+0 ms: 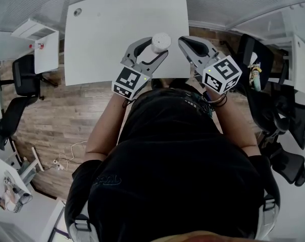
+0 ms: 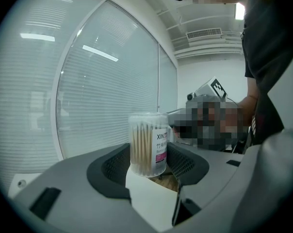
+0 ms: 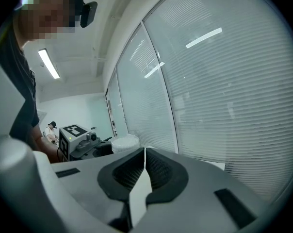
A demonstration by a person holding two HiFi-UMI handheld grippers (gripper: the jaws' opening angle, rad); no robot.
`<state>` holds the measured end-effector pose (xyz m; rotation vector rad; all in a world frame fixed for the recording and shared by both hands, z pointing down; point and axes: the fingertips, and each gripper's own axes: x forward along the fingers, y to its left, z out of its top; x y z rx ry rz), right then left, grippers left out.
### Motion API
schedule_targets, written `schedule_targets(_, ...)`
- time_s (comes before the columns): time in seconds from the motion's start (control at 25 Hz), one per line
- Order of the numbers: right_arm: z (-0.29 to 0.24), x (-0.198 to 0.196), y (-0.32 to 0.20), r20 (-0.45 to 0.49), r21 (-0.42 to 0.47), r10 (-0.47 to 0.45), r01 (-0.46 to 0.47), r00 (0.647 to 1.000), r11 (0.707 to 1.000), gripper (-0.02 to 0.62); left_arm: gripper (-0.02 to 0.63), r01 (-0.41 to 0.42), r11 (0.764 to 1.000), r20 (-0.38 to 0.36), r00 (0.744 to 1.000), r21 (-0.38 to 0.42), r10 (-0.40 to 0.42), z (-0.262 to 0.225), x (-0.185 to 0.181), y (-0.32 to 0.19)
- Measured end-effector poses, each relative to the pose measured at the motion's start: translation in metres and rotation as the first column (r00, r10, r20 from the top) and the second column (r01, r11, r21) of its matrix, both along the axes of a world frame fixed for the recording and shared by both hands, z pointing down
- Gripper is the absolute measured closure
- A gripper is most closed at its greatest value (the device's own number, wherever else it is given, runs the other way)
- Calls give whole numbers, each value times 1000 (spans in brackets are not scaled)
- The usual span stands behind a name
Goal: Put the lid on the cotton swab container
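The left gripper [image 1: 155, 49] clamps the tub [image 2: 147, 149] upright on the table [image 1: 107, 39] to steady it, and the lid [image 1: 161, 40] looks seated, so the right gripper [image 3: 145, 154], pinched shut on nothing, sits just beside.

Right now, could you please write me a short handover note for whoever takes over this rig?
Left gripper: shut on the cotton swab container, which stands upright on the white table.
Right gripper: shut, empty, beside the container.
Lid: on top of the container.
Done: lid placed, as far as shows.
Left: check its seating, release the container.
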<state>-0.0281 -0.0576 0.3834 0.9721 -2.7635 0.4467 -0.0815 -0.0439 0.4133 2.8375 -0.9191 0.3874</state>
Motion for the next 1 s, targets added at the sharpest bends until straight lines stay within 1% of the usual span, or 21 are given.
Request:
schedule_targets(0.24,8,3,4,6,11,-13,13,1000,1000,568,359,-21,1000,1,1000,0,21,3,1,5)
schedule_targets(0.56,22,12,5,14,-22,-17,17,1000,1000,568,359,-39,999,-1,999,-14,39,9,5,10)
schedule_targets(1.0,18,12,-2,-5,-5,-17,17,1000,1000,571,359,-44,999,-10,999,-18,44,9,3,7)
